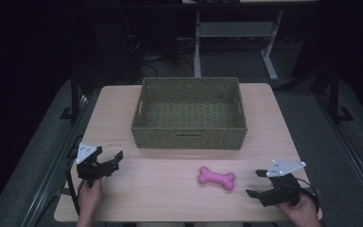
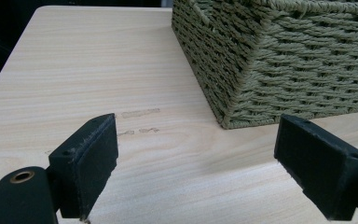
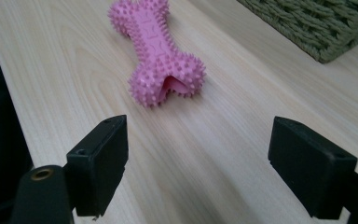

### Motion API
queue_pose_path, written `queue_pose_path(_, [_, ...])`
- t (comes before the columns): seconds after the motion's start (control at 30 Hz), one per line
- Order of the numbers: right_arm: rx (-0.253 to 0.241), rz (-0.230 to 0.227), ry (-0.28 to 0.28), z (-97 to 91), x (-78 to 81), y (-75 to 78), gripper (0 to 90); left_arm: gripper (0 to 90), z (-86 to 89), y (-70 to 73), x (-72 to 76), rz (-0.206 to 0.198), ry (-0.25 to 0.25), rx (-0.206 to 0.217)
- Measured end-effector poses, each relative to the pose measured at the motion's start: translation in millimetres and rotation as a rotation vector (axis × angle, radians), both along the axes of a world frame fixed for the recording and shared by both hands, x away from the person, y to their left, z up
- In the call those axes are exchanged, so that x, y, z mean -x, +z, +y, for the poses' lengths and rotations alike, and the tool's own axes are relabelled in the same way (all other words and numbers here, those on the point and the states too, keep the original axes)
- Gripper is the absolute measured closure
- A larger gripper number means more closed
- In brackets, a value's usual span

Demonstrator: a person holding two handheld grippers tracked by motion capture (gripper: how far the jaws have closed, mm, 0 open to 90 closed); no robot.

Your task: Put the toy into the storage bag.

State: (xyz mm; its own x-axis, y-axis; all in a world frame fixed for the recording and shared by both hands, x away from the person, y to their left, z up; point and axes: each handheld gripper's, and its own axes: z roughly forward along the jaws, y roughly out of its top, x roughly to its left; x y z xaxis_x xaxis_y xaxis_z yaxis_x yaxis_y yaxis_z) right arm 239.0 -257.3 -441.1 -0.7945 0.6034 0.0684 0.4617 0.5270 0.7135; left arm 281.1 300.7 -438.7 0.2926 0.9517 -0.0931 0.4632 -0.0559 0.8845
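My right gripper (image 1: 261,183) sits near the table's front edge with its jaws spread wide and nothing between them, aimed at the pink spiky bone toy (image 3: 157,51), which lies flat on the wooden table (image 1: 170,198) just ahead, well short of the woven basket (image 1: 187,137). My left gripper (image 1: 112,161) waits at the other front corner, jaws also wide apart and empty. The toy looks soft and knobbly, so I judge a pinch on one bulbous end could squirt it sideways or swing it loose. Coming in too low, my pads could shove it along the smooth wood instead of closing around its narrow waist
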Motion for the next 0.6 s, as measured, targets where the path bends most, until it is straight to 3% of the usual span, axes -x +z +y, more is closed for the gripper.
queue_pose_path(0.4, [0.011,0.026,0.051,13.4,-6.1,6.2,18.3,13.0,0.0,-0.2,-0.3,0.007,-0.003,0.003])
queue_pose_path(0.6, [0.04,0.031,0.091,25.3,-8.8,11.2,18.0,13.0,0.6,0.7,0.2,0.002,-0.003,0.005])
